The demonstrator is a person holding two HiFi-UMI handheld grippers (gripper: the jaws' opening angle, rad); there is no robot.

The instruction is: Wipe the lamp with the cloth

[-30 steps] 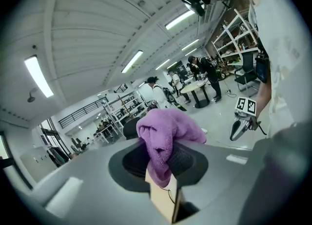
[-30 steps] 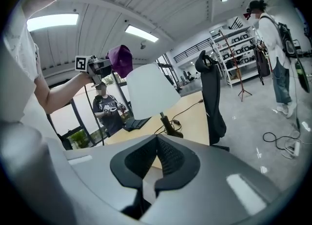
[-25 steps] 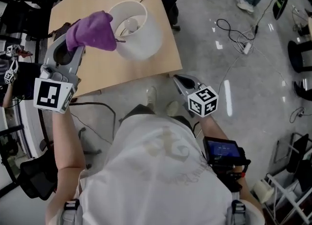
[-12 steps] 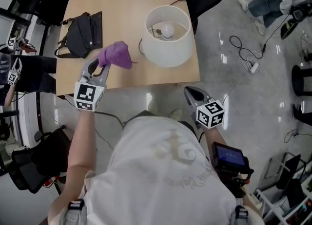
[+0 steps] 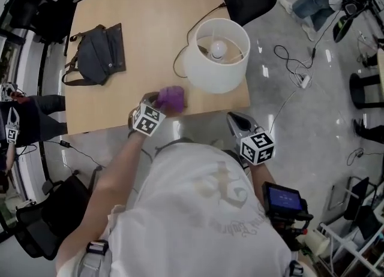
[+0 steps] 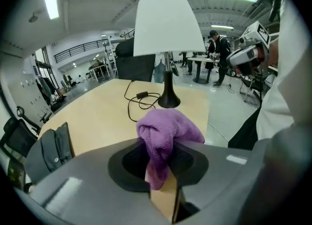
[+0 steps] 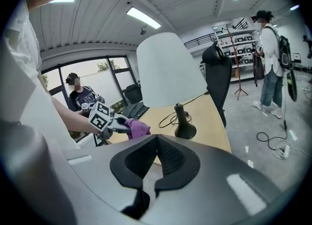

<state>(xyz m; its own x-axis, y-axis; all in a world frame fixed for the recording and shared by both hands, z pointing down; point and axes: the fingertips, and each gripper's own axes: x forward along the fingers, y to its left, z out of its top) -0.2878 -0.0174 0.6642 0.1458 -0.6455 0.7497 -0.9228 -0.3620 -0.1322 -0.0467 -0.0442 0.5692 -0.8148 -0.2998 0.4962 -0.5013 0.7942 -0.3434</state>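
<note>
I saw the lamp, white shade on a black stem, standing upright near the table's front corner, its long axis vertical. My left hand-held gripper pinched the bunched purple cloth near it at the table edge. The right hand-held gripper was closed on nothing.

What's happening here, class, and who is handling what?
A person holds a hand-held gripper in each hand. The left hand-held gripper is shut on a purple cloth, low at the near edge of the table, beside the white lamp but not touching it. The right hand-held gripper is shut and empty, off the table's edge.
</note>
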